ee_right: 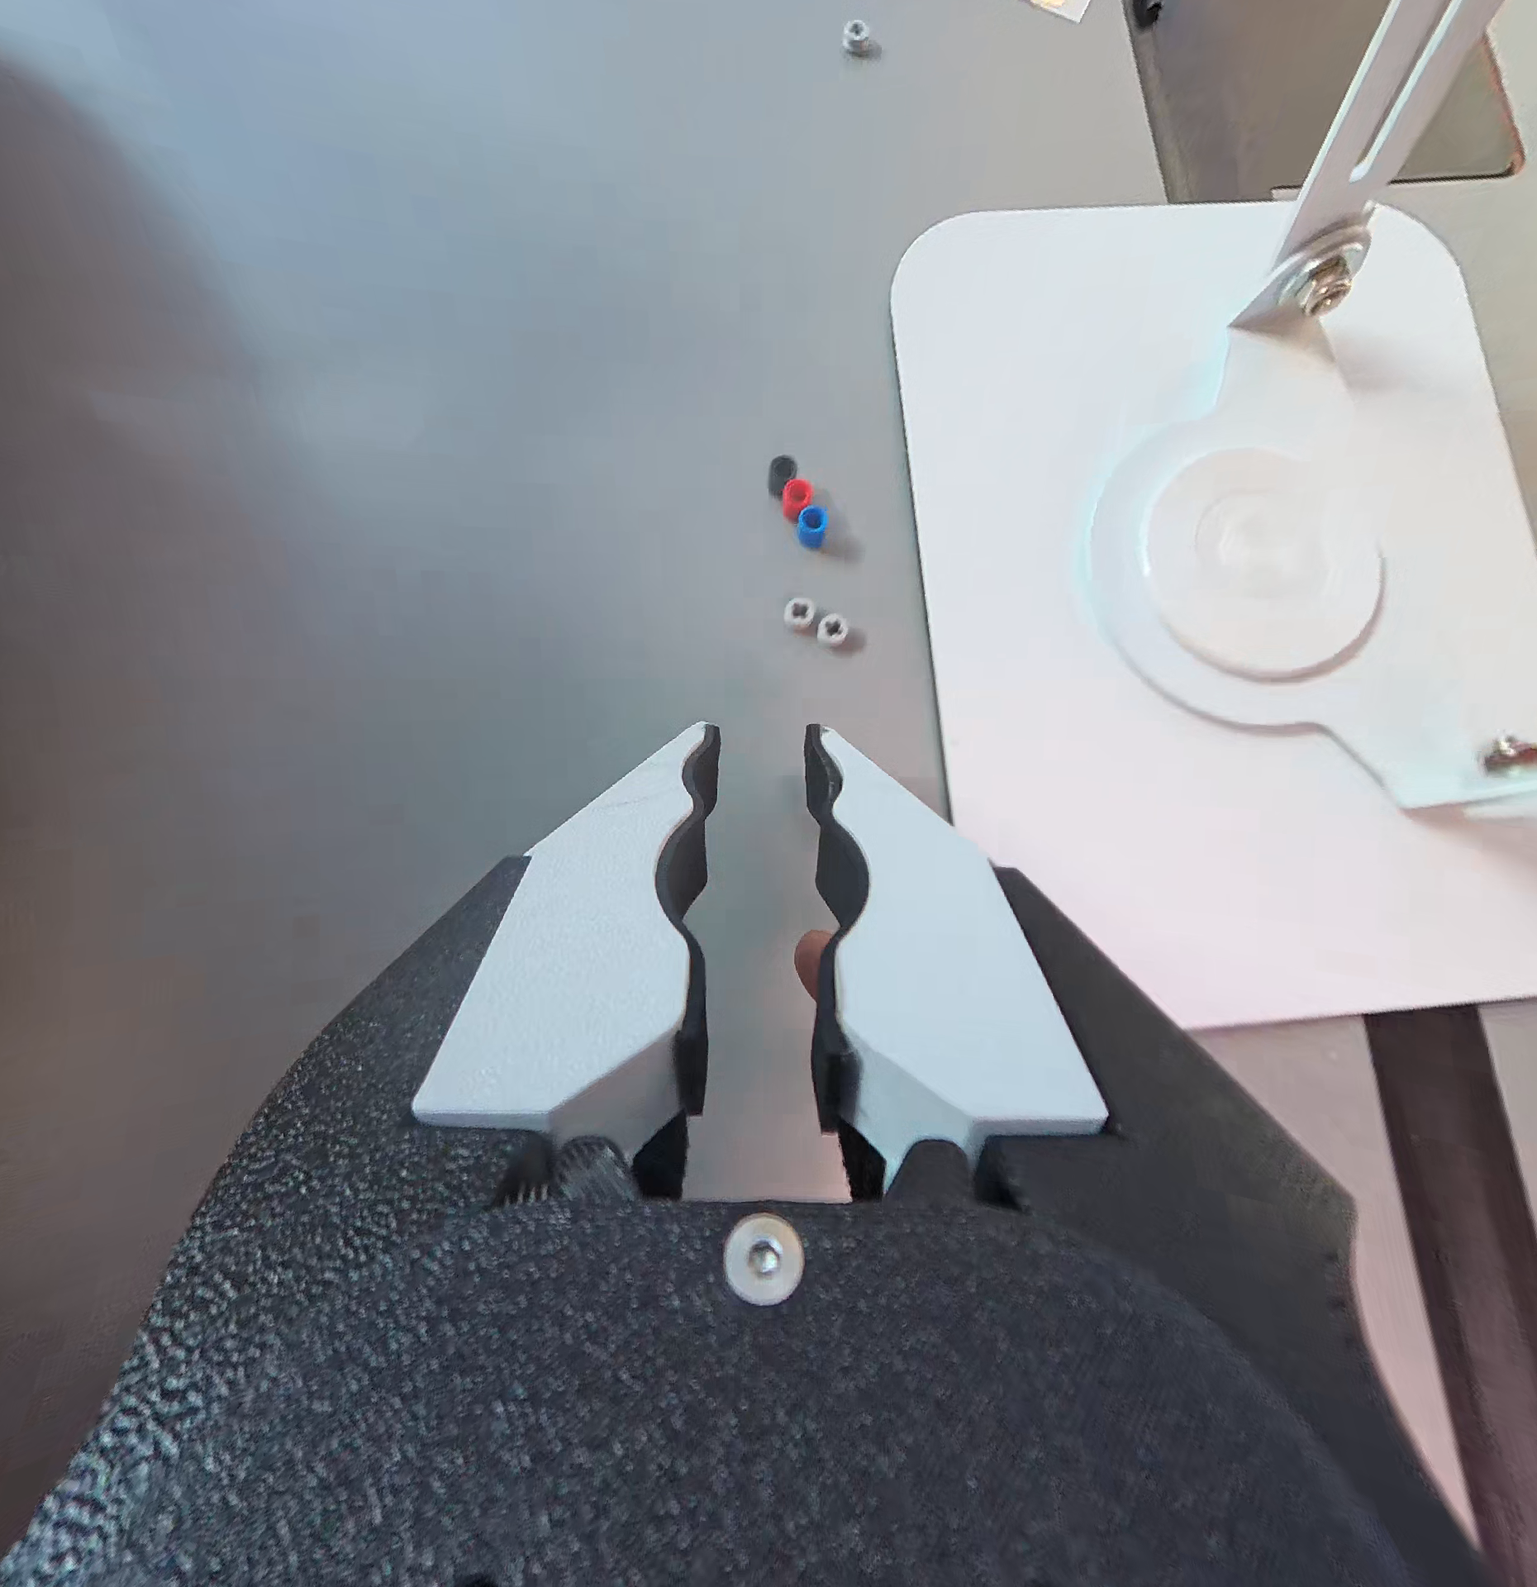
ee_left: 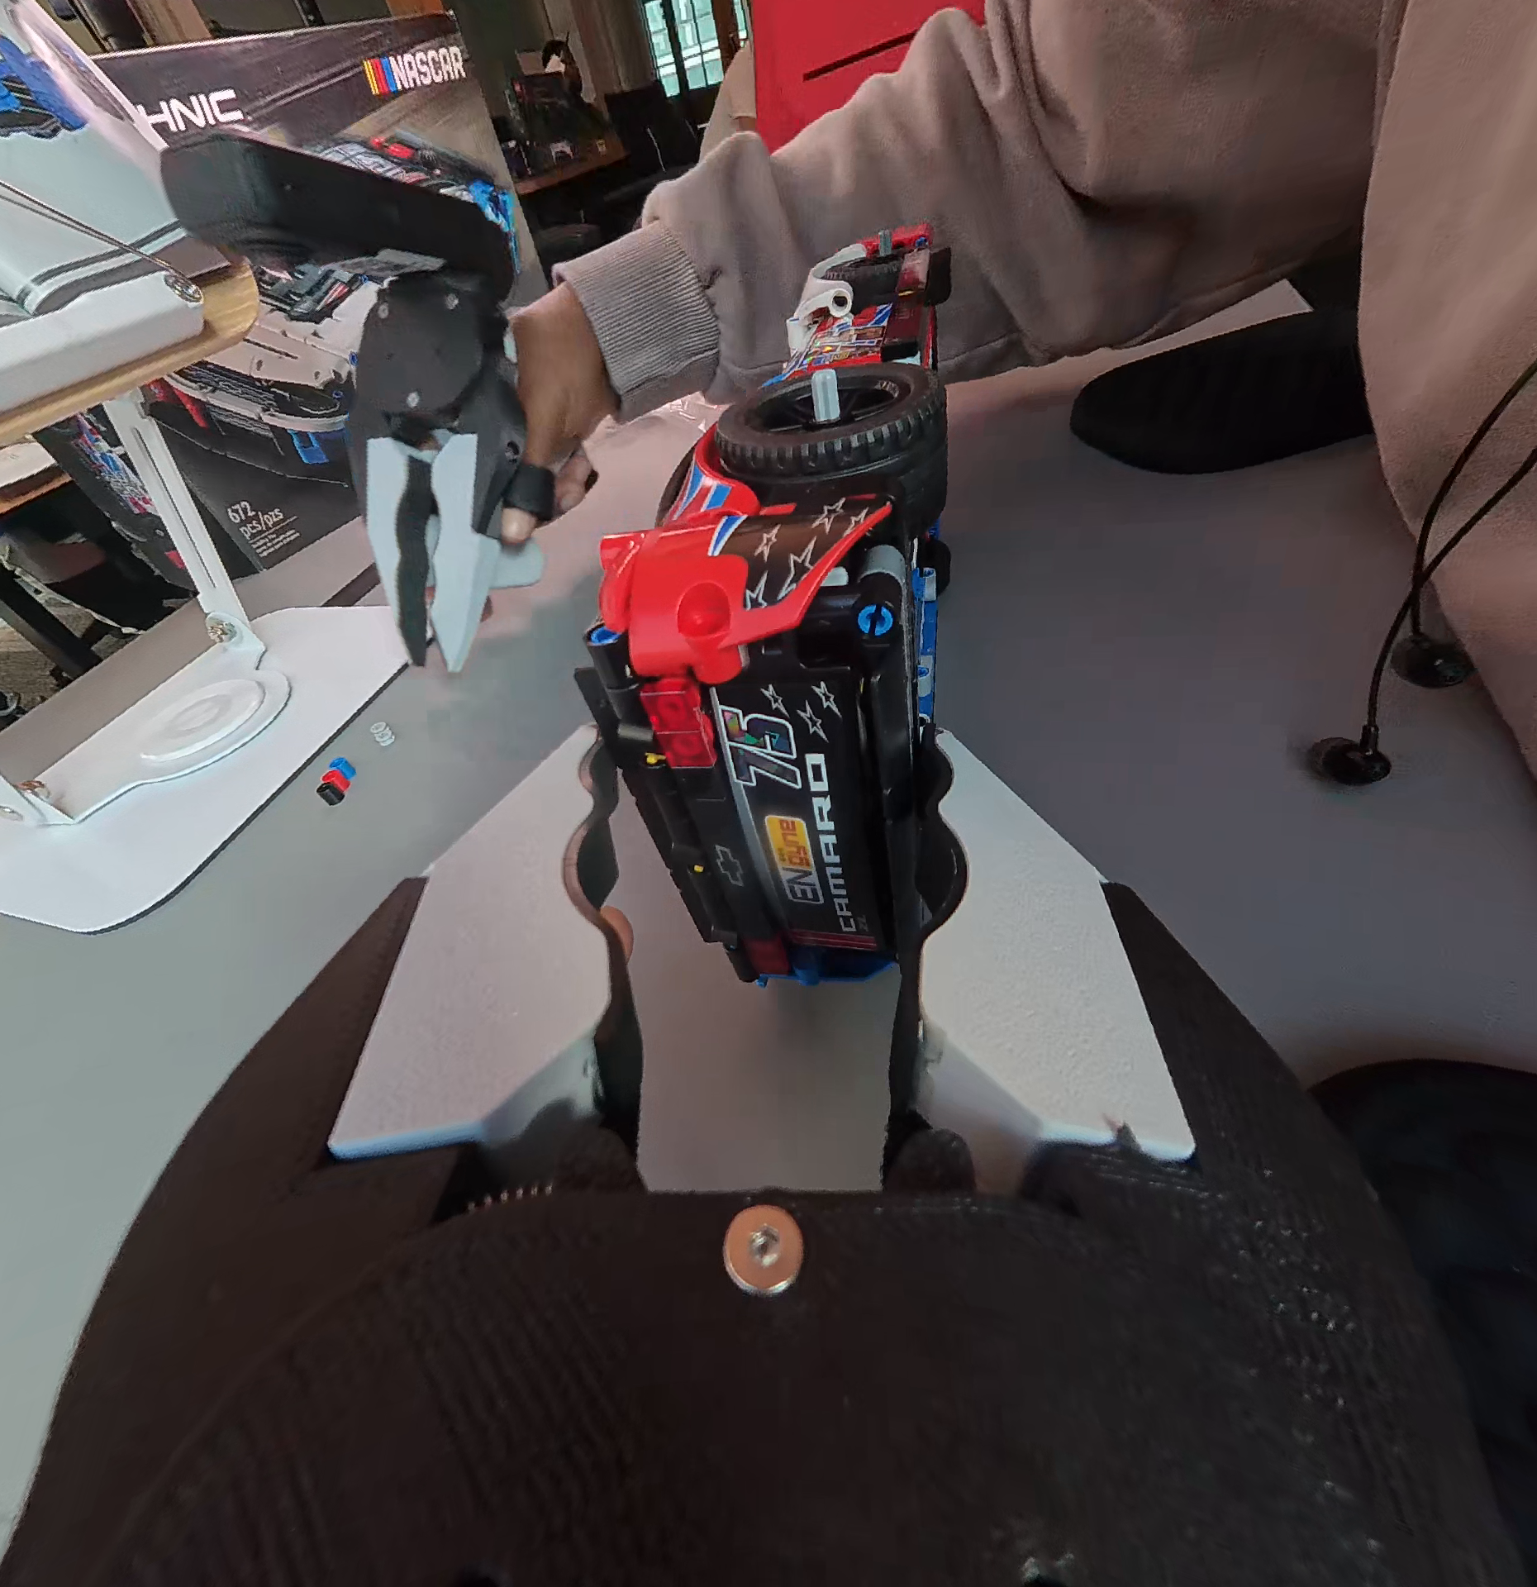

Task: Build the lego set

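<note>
1 black-red-blue lego car point(ee_left: 765, 773), turned sideways, pinched by left gripper point(ee_left: 765, 764); right gripper point(ee_right: 761, 738) slightly spread.

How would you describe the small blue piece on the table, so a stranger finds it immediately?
Find the white stand base on the grey table. Beside its edge, three tiny cylinders lie in a row: black, red, and the blue piece. It lies nearest the two grey bushings.

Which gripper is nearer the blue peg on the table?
Right. The right gripper hangs open just short of the blue peg, which lies ahead of its tips. The left gripper is off to the side, shut on the car.
</note>
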Motion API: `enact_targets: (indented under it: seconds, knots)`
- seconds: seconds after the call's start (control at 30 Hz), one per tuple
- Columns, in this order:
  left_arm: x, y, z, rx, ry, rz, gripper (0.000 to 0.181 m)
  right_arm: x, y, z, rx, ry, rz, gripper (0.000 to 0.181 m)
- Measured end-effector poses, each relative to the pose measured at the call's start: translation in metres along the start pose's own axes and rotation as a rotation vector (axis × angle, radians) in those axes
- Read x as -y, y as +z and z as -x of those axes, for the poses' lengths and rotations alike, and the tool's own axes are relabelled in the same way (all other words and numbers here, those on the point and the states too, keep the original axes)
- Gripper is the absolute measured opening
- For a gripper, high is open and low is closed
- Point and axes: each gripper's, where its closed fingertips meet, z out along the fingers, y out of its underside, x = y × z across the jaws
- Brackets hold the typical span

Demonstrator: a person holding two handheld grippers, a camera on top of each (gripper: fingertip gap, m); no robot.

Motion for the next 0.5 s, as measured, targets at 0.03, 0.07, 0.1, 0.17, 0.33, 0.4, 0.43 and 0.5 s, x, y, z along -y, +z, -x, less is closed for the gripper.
enact_targets:
  seconds: [0.03,0.07,0.1,0.17,0.33,0.4,0.43,0.5]
  knots:
    - [0.000,0.000,0.000,0.000,0.002,0.000,0.068,0.003,0.007,-0.006,-0.001,-0.013,0.015,0.017]
    - [0.000,0.000,0.000,0.000,0.004,0.000,0.068,0.004,0.012,-0.011,0.003,-0.030,0.032,0.017]
    - [0.000,0.000,-0.001,0.000,0.007,0.001,0.068,0.006,0.016,-0.013,0.016,-0.041,0.040,0.017]
    - [0.000,0.000,-0.001,0.000,0.010,0.004,0.068,0.010,0.022,-0.015,0.040,-0.049,0.041,0.017]
    - [0.000,0.000,-0.001,0.000,0.013,0.006,0.068,0.012,0.031,-0.016,0.082,-0.094,0.081,0.017]
    - [0.000,0.000,-0.001,-0.001,0.009,0.005,0.068,0.012,0.032,-0.015,0.101,-0.109,0.095,0.007]
    - [0.000,0.000,-0.001,-0.001,0.008,0.004,0.068,0.012,0.032,-0.015,0.105,-0.112,0.095,0.004]
    - [0.000,0.000,-0.001,-0.002,0.004,0.003,0.068,0.009,0.029,-0.010,0.119,-0.116,0.101,0.004]
